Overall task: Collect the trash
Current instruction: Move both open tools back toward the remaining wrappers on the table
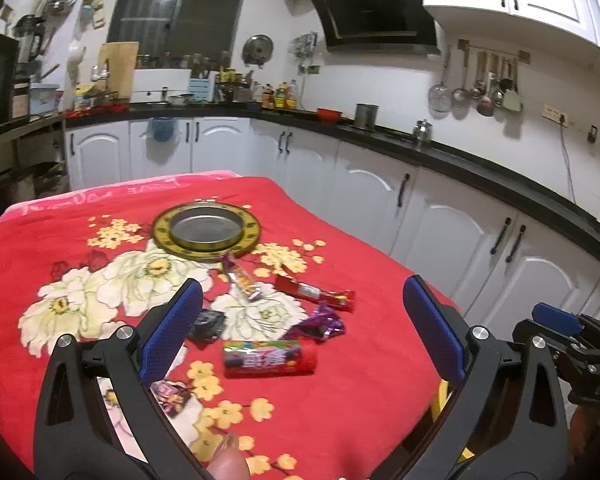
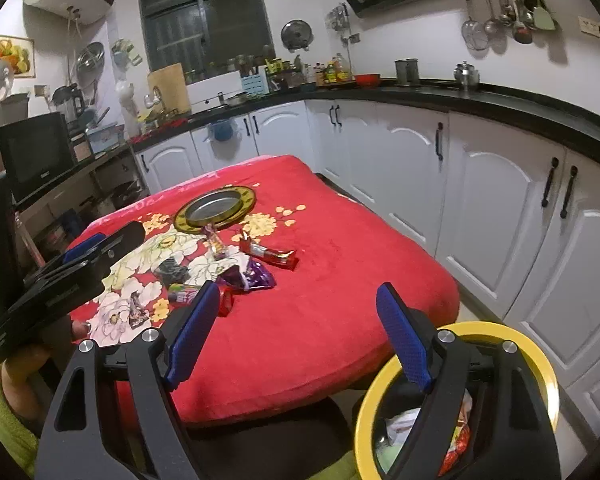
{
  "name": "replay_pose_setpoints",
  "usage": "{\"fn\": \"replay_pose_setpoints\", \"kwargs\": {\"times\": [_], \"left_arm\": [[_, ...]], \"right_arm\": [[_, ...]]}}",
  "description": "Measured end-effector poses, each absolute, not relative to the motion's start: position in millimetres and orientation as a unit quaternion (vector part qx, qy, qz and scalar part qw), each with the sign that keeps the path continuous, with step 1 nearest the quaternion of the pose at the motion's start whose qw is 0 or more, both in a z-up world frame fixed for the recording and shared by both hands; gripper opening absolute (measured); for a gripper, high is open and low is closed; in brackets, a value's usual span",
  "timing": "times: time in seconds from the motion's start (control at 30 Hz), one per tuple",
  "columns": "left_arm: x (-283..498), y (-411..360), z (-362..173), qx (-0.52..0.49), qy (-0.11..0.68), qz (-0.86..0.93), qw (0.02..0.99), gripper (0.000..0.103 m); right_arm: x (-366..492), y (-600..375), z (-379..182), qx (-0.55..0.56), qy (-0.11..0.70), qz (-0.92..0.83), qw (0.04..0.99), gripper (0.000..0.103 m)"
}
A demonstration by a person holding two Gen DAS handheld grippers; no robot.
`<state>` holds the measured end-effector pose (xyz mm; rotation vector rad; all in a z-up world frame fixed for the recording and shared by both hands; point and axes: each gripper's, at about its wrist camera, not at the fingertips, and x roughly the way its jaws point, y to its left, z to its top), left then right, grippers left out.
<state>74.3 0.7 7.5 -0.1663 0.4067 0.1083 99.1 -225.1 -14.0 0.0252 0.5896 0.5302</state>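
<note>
Several wrappers lie on the red flowered tablecloth (image 1: 360, 400): a red candy roll (image 1: 270, 359), a purple wrapper (image 1: 318, 322), a long red wrapper (image 1: 316, 293), a striped stick wrapper (image 1: 242, 280), a black wrapper (image 1: 208, 326) and a small dark wrapper (image 1: 171, 394). My left gripper (image 1: 302, 322) is open, held above the wrappers. My right gripper (image 2: 298, 330) is open and empty at the table's near edge, above a yellow-rimmed trash bin (image 2: 540, 364) holding rubbish. The same wrappers show in the right wrist view, with the purple wrapper (image 2: 252, 276) and the long red wrapper (image 2: 270, 254).
A round metal dish with a gold rim (image 1: 206, 230) sits at the table's far side. White cabinets with a black counter (image 1: 460, 156) run along the right and back. A dark chair seat (image 2: 268, 440) is under the table's near edge.
</note>
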Motion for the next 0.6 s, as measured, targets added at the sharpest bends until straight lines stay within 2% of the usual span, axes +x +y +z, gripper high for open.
{"fn": "replay_pose_setpoints", "kwargs": {"times": [0.6], "left_arm": [[74.3, 70.1, -3.4, -0.138, 0.215, 0.139, 0.957, 0.092]], "right_arm": [[124.3, -154.8, -20.8, -0.008, 0.291, 0.307, 0.906, 0.078]]}}
